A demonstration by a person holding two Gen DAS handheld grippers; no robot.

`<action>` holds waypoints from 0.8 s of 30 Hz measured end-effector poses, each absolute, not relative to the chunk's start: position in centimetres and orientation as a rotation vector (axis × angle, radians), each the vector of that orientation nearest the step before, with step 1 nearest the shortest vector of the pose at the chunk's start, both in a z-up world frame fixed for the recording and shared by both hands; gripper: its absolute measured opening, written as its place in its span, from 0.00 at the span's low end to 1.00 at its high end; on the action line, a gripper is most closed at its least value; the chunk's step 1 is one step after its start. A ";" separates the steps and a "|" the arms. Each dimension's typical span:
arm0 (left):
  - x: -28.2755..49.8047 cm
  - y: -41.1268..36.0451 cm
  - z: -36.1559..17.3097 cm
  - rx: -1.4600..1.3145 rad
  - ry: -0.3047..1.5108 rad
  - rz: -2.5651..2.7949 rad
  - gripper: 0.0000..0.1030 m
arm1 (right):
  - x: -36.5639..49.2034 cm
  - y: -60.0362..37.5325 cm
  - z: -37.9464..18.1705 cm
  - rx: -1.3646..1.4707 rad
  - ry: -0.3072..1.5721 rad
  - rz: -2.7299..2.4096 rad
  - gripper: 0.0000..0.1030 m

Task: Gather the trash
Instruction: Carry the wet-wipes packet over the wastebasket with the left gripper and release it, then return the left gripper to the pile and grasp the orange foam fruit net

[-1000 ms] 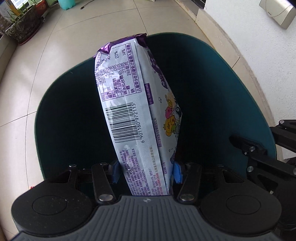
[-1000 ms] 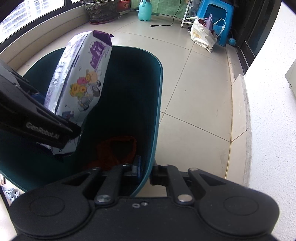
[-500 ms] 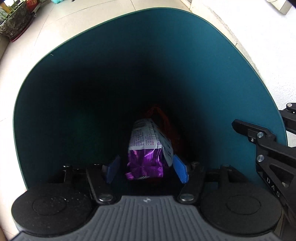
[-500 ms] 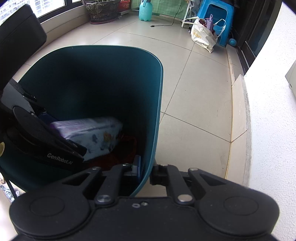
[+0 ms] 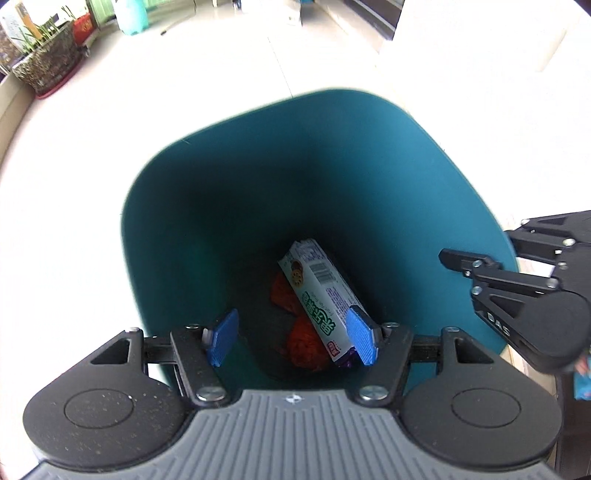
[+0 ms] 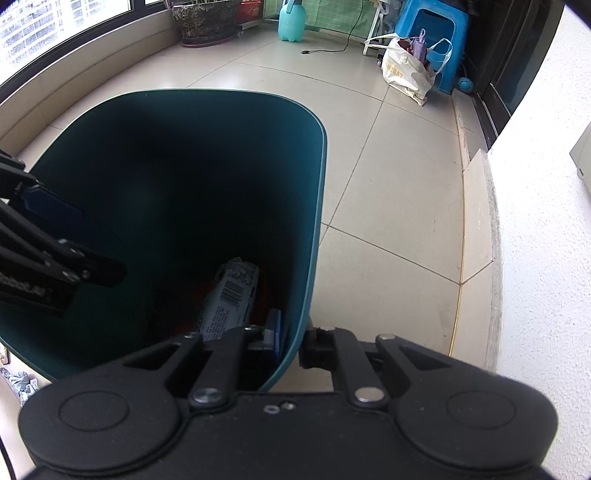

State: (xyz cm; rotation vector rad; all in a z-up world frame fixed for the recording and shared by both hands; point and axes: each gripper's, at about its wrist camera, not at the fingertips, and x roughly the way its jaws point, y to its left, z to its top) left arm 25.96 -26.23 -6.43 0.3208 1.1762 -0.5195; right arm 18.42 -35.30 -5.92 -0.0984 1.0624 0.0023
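Note:
A teal trash bin (image 5: pixel 424 177) stands on the tiled floor. A white and purple snack bag (image 5: pixel 319 295) lies at its bottom on red-orange trash (image 5: pixel 303 339). My left gripper (image 5: pixel 291 339) is open and empty, above the bin's mouth. My right gripper (image 6: pixel 291 338) is shut on the bin's rim (image 6: pixel 317 206), one finger inside the wall and one outside. The bag also shows in the right wrist view (image 6: pixel 231 299). The left gripper shows at the left edge of that view (image 6: pixel 48 266).
A potted plant (image 6: pixel 205 18), a turquoise bottle (image 6: pixel 291 20), a blue stool (image 6: pixel 432 33) and a white tote bag (image 6: pixel 406 70) stand at the far end of the floor. A white wall (image 6: pixel 546 240) runs along the right. Crumpled grey trash (image 6: pixel 16 382) lies by the bin.
My left gripper opened and let the snack bag drop into the bin, then lifted up out of the bin. My right gripper has kept its hold on the rim.

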 end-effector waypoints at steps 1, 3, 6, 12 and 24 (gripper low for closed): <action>25.9 -25.6 -5.8 0.315 1.161 -0.516 0.62 | 18.4 -35.3 -5.9 -0.098 1.062 0.003 0.08; 25.6 -24.9 -4.9 0.307 1.141 -0.513 0.62 | 18.4 -35.3 -5.9 -0.096 1.063 0.000 0.08; 25.4 -22.9 -3.4 0.281 1.113 -0.505 0.65 | 18.5 -35.1 -5.9 -0.099 1.063 -0.005 0.08; 25.0 -19.5 -0.3 0.222 1.077 -0.472 0.68 | 18.6 -35.0 -5.8 -0.103 1.065 -0.005 0.08; 24.4 -12.5 1.6 0.159 1.030 -0.347 0.78 | 19.0 -34.9 -6.0 -0.101 1.079 -0.012 0.08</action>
